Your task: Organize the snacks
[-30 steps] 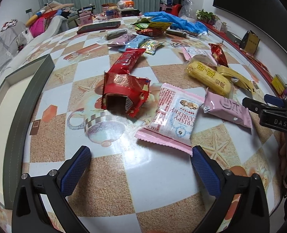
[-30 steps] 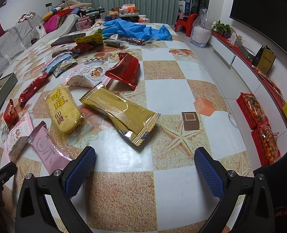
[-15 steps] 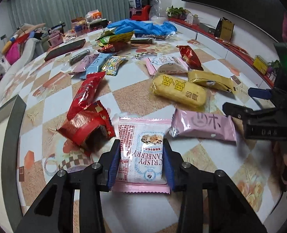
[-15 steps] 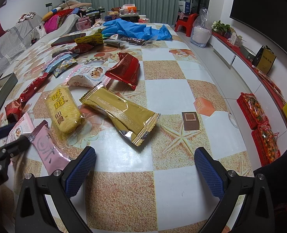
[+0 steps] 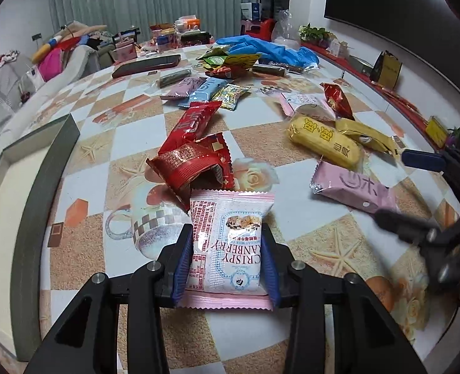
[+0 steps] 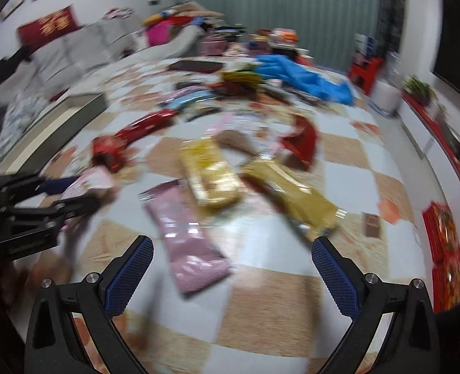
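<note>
The left gripper (image 5: pixel 226 261) has its blue-padded fingers (image 5: pixel 181 260) pressed against both sides of a pink-and-white plastic snack packet printed "CRISPY CRANBERRY" (image 5: pixel 230 240), gripping it near its lower sealed end; the packet sits close to the near edge of the checkered, flower-printed tabletop (image 5: pixel 292 187), and whether it is lifted clear of the surface cannot be told. Just beyond the packet's top edge lies a crumpled red foil wrapper with an open mouth (image 5: pixel 192 165), and beyond that a long red foil snack bar (image 5: pixel 195 120). A shallow grey open box with a pale inside (image 5: pixel 40 168) stands along the left edge of the tabletop. The right gripper (image 6: pixel 231 272) has its fingers (image 6: pixel 130 275) spread wide with nothing between them, poised over the near edge of the tabletop, the view being motion-blurred. Ahead of it lies a long pale-pink plastic packet (image 6: pixel 186 237), with a yellow plastic packet (image 6: pixel 209 174) just beyond it and a gold foil packet (image 6: pixel 292 196) to the right. A heap of blue plastic gloves (image 6: pixel 304 78) lies toward the far edge.
</note>
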Demonstrator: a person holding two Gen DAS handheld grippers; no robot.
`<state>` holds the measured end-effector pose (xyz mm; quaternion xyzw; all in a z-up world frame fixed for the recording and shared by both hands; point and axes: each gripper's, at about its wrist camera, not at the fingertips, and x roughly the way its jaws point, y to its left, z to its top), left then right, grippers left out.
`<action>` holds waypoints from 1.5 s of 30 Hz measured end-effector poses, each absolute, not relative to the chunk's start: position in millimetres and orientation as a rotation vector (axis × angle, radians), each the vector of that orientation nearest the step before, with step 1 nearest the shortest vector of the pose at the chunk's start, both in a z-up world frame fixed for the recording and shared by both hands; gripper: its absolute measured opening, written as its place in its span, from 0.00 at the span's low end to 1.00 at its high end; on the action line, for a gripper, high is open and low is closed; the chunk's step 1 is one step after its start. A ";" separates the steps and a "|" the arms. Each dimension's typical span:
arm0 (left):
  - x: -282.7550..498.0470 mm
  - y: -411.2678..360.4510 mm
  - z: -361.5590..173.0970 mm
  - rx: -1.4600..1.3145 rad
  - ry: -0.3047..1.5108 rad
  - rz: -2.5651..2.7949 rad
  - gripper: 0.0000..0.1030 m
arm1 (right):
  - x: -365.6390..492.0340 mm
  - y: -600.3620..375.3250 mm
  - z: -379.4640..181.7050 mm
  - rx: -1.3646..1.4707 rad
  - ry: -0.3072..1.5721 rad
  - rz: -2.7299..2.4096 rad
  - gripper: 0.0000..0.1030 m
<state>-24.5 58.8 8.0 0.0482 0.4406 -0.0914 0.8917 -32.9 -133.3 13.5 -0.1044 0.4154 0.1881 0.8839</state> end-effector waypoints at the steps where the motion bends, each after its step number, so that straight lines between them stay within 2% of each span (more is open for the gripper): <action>1: -23.8 60.7 8.0 0.092 0.917 -0.184 0.42 | -31.2 -121.0 8.3 -0.274 0.872 0.400 0.99; 2: -22.8 64.3 8.1 0.082 0.921 -0.167 0.42 | -28.9 -112.9 3.6 -0.317 0.885 0.396 0.97; 4: -21.8 72.8 8.0 0.068 0.926 -0.144 0.42 | -23.7 -105.1 0.1 -0.304 0.908 0.425 0.84; 5: -22.0 76.9 7.8 0.064 0.924 -0.141 0.42 | -19.7 -104.4 -0.1 -0.266 0.930 0.435 0.68; 6: -22.3 79.3 7.9 0.063 0.924 -0.142 0.42 | -17.1 -104.4 0.6 -0.230 0.939 0.431 0.60; 8: -22.8 84.9 7.9 0.057 0.919 -0.136 0.43 | -16.9 -100.9 2.1 -0.198 0.939 0.405 0.39; 10: -20.8 87.1 7.8 0.047 0.918 -0.130 0.43 | -19.9 -95.9 4.2 -0.149 0.947 0.397 0.29; 20: 1.4 86.0 7.4 0.057 0.916 -0.109 0.47 | -1.3 -71.8 5.7 0.001 0.925 0.297 0.26; 32: -0.1 87.6 7.9 0.044 0.910 -0.104 0.47 | -6.0 -55.1 3.0 -0.114 0.899 0.250 0.26; 45: -1.6 84.5 7.9 0.067 0.913 -0.064 0.47 | -5.8 -53.4 2.6 -0.085 0.906 0.202 0.26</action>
